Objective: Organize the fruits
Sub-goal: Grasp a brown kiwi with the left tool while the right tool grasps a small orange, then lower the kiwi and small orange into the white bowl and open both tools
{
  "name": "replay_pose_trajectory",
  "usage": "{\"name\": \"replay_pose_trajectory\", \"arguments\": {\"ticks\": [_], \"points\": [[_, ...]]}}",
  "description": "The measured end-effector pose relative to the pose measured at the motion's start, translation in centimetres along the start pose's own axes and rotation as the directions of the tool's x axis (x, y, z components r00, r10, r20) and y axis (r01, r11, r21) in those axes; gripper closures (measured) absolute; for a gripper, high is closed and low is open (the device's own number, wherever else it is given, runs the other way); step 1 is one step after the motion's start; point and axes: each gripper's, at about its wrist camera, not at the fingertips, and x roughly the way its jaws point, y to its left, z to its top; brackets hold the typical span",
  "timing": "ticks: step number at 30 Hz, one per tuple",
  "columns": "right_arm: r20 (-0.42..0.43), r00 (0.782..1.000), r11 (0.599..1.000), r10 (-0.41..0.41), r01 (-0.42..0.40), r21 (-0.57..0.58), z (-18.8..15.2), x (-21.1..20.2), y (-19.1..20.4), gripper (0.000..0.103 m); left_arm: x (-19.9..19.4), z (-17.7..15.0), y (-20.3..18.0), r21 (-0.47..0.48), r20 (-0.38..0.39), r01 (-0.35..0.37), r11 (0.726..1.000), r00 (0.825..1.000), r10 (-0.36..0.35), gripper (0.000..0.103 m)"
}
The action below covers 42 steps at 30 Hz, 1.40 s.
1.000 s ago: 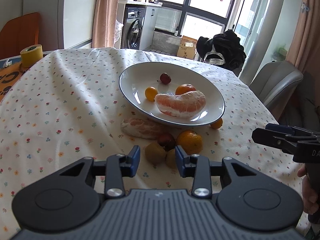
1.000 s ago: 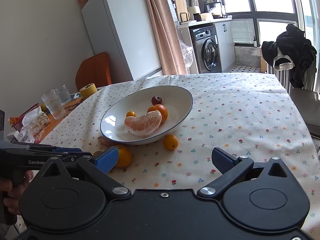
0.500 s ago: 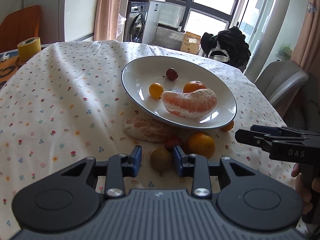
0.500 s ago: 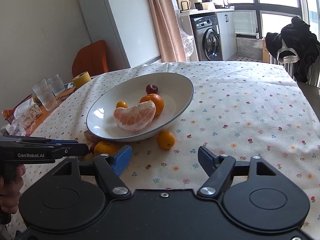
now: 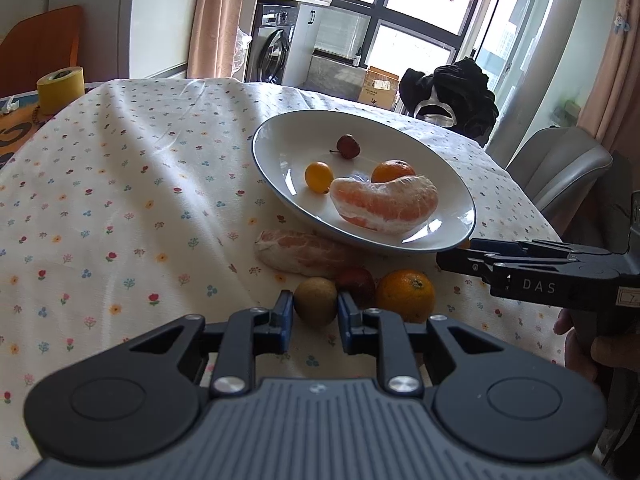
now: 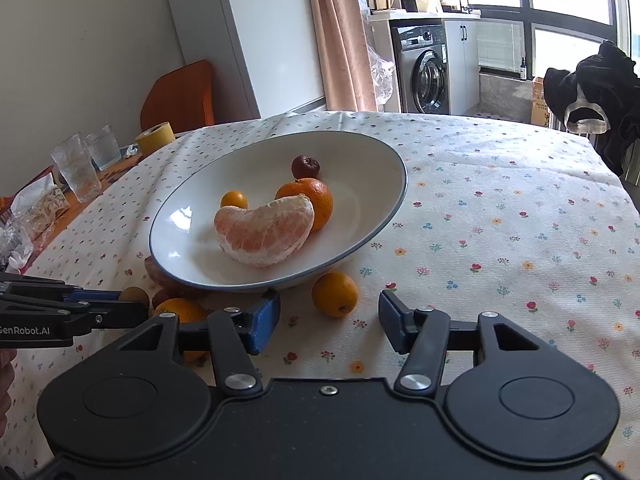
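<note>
The left claw (image 5: 314,316) has its blue fingers on both sides of a small round brown-green fruit (image 5: 315,301) on the flowery tablecloth (image 5: 120,208), just before the white plate (image 5: 280,148). The right claw (image 6: 329,322) is spread wide near a little orange (image 6: 335,294).

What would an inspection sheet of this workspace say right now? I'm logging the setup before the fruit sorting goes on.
Surface: floral tablecloth, wrinkled.
Job's things: white bowl holds a peeled segment, an orange, a small yellow fruit and a dark red fruit. On the cloth: another peeled segment, a brown-green fruit, a red fruit, an orange, a small orange.
Clutter: yellow tape roll, two glasses.
Grippers: left gripper brackets the brown-green fruit, contact unclear; right gripper open, empty.
Cables: nothing seen.
Surroundings: washing machine, grey chair.
</note>
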Motion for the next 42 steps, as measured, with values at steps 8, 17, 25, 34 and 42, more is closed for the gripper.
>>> {"name": "replay_pose_trajectory", "arguments": {"ticks": [8,17,25,34,42], "points": [[0.000,1.000,1.000,-0.014,0.014,-0.026,0.2,0.2,0.5,0.080,-1.1,-0.2,0.1,-0.004,0.017,0.001,1.000,1.000,-0.001,0.081],[0.014,1.000,0.999,-0.004,0.005,-0.046,-0.3,-1.8,1.5,0.081,-2.9,-0.3,0.0,-0.008,0.046,-0.003,1.000,0.999,0.003,0.081],[0.037,0.999,0.999,-0.003,0.004,-0.035,-0.5,-3.9,1.6,0.080,-4.3,0.1,-0.5,-0.002,0.078,-0.016,1.000,0.997,0.016,0.081],[0.057,0.998,0.999,-0.012,0.015,-0.039,-0.2,-5.4,1.8,0.080,-4.9,0.5,-1.1,0.013,0.089,-0.009,1.000,0.996,0.008,0.081],[0.079,0.997,0.999,-0.019,0.022,-0.043,0.4,-6.0,1.9,0.080,-4.9,1.1,-1.5,0.022,0.097,0.000,1.000,0.995,-0.002,0.081]]}}
